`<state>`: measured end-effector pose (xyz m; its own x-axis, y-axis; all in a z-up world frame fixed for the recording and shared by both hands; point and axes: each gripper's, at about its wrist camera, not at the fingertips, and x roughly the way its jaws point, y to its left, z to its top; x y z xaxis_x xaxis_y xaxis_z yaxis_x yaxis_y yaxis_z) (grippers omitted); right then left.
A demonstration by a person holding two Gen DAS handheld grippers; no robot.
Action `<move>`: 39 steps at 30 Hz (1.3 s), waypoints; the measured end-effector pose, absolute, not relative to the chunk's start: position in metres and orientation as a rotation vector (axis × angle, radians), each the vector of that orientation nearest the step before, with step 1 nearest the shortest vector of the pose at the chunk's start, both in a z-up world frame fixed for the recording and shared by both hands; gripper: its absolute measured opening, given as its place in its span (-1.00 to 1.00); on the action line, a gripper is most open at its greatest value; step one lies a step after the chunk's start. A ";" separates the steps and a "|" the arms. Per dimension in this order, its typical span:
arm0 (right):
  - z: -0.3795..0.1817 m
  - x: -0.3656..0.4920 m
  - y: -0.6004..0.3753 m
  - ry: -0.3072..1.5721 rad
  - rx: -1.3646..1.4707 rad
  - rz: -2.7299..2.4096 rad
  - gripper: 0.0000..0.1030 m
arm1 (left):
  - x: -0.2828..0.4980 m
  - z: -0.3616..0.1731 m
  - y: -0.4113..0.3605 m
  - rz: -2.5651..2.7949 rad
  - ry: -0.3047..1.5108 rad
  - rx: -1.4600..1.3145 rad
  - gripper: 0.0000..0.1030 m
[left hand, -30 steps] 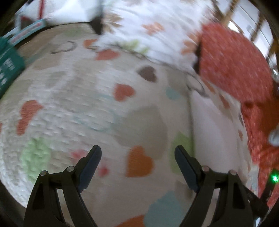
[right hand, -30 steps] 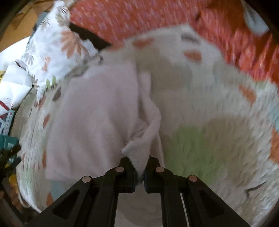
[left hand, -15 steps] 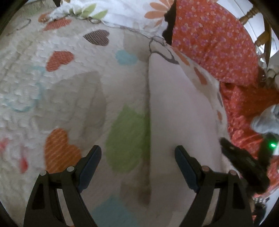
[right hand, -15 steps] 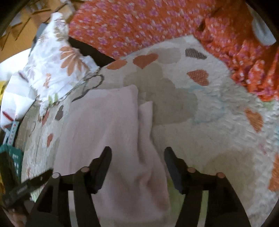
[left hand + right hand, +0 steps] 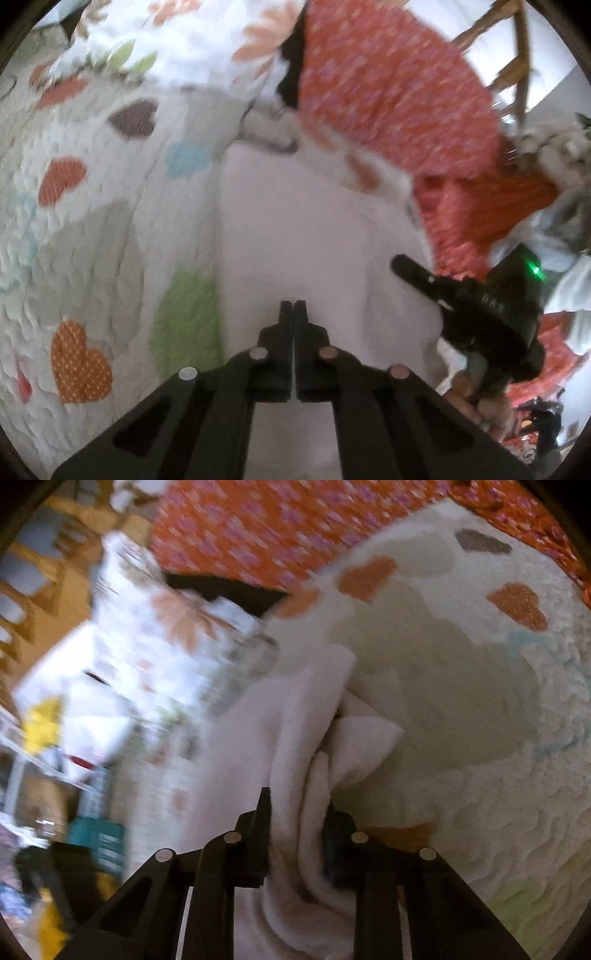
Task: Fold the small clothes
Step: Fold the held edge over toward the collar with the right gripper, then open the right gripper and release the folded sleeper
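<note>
A pale pink garment [image 5: 303, 236] lies on a white quilt with coloured hearts [image 5: 88, 221]. My left gripper [image 5: 293, 308] is over the garment's near part with its jaws pressed together; I cannot tell whether cloth is pinched between them. My right gripper [image 5: 295, 812] is shut on a bunched fold of the same garment [image 5: 291, 746], which wrinkles up between its jaws. The right gripper also shows in the left wrist view [image 5: 461, 295], at the garment's right edge.
An orange flowered pillow [image 5: 388, 92] and a white flowered pillow [image 5: 177, 48] lie at the quilt's far side. Orange bedding [image 5: 266, 520] borders the quilt. A teal box [image 5: 99, 834] and clutter sit beyond the bed's left edge. A wooden headboard [image 5: 513, 48] stands behind.
Both grippers were open half a second ago. Now both are closed, the left one over the garment's near part and the right one on a bunched fold of it.
</note>
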<state>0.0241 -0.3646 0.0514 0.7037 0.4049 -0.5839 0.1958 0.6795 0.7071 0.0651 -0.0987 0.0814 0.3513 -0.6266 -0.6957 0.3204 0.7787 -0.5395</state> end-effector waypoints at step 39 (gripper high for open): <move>0.029 -0.039 -0.225 1.055 0.340 0.027 -0.39 | -0.085 0.161 0.014 -0.075 0.411 0.027 1.00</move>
<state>-0.0388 -0.2252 0.0294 0.4983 0.1835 -0.8474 0.1400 0.9475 0.2875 -0.0848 0.0139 0.1611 0.9140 -0.0677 -0.4000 0.0786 0.9968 0.0108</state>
